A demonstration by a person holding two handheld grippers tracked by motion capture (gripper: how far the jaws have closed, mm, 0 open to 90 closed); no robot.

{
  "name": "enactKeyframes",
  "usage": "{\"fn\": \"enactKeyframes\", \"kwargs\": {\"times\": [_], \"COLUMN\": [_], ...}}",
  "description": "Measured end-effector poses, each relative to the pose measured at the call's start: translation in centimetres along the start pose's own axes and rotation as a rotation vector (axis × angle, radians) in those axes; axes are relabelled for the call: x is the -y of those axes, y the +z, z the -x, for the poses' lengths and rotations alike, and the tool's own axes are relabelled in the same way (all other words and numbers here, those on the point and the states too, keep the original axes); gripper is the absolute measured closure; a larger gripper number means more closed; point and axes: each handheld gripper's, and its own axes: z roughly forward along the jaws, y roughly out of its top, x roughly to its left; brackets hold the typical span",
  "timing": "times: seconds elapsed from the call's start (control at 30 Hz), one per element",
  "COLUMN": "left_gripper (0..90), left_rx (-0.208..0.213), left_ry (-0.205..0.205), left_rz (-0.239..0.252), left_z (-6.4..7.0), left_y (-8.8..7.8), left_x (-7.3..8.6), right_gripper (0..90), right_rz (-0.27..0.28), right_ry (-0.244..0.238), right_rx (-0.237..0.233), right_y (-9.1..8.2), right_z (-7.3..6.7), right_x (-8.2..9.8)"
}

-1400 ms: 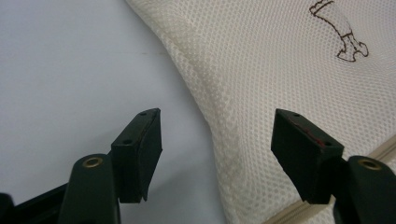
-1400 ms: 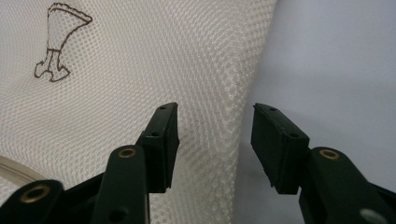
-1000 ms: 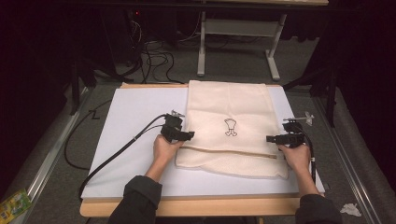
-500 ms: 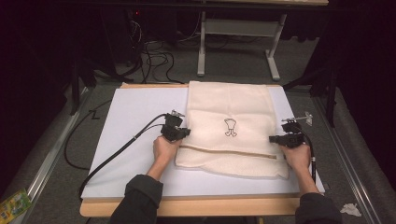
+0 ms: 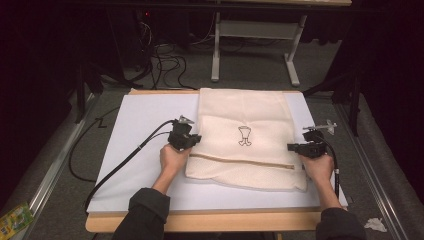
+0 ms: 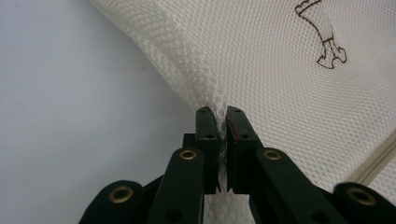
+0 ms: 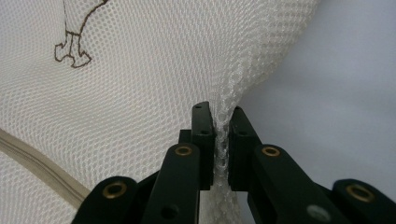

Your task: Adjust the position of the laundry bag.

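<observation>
**Mesh bag pinched at both side edges**

Cable first, trailing off my left gripper [image 5: 192, 140] across the white board [image 5: 135, 125]. That gripper's jaws have just been closing and now clamp the left edge of the cream mesh bag [image 5: 245, 115], netting bunched between the pads [image 6: 207, 135]. The bag lies flat mid-board, small brown emblem [image 5: 244, 136] up, zipper strip [image 5: 240, 161] below it. My right gripper [image 5: 291, 148] has likewise just closed on the right edge (mesh visibly squeezed). Grasping looks done; lifting or folding, I judge, is all ahead.
</observation>
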Motion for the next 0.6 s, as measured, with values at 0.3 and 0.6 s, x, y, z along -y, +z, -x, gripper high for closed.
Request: {"fn": "enactKeyframes", "kwargs": {"times": [0.3, 0.6], "left_gripper": [85.5, 85.5], "left_rx": [-0.003, -0.007], "left_ry": [-0.009, -0.019], "left_rz": [0.021, 0.041], "left_z": [-0.6, -1.8], "left_y": [-1.6, -2.8], "left_x": [0.7, 1.7], "right_gripper": [85.4, 85.4], "right_rz": [0.01, 0.01], "right_ry": [-0.012, -0.035], "right_rx": [-0.047, -0.065], "right_y": [0.1, 0.4], "right_z": [-0.8, -1.9], "right_x": [-0.2, -0.4]}}
